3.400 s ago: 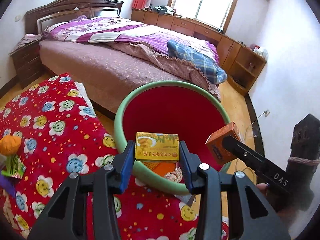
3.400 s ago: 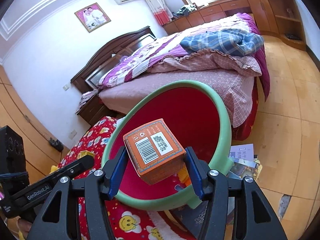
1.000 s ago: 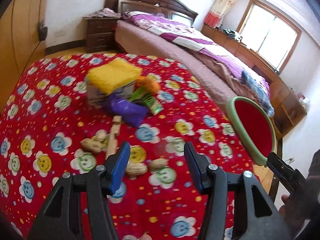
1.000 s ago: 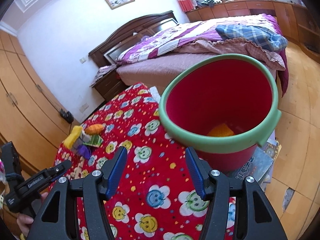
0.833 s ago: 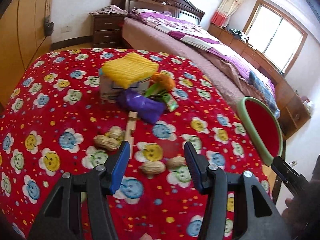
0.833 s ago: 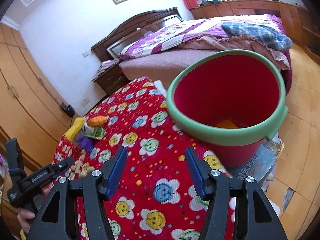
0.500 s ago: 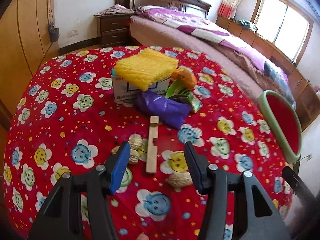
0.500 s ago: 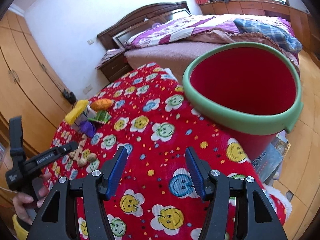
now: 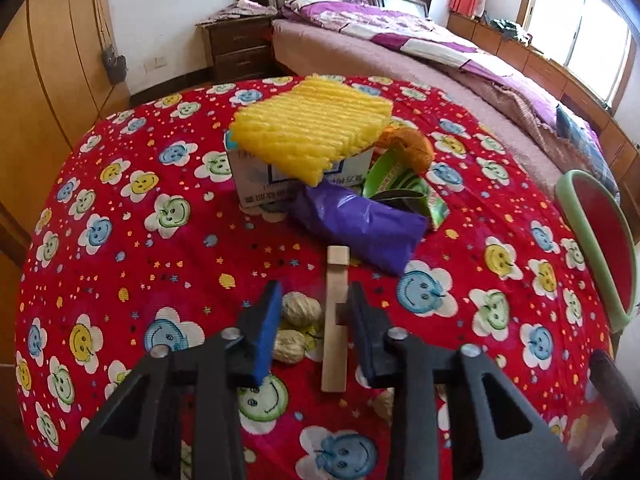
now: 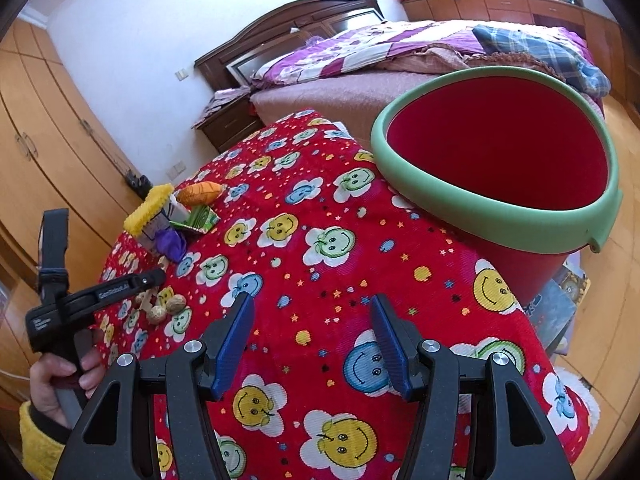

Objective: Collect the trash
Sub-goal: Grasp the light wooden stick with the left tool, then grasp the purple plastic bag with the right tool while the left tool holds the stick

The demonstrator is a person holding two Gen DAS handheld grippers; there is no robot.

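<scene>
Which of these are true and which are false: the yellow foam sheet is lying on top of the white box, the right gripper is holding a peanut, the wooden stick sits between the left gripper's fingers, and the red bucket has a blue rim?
1. The yellow foam sheet lies on top of the white box. True.
2. The right gripper holds a peanut. False: its jaws stand open over the red tablecloth with nothing between them.
3. The wooden stick sits between the fingers of the left gripper. True: the jaws are closing, with the stick and some peanuts between them.
4. The red bucket has a blue rim. False: its rim is green.
</scene>
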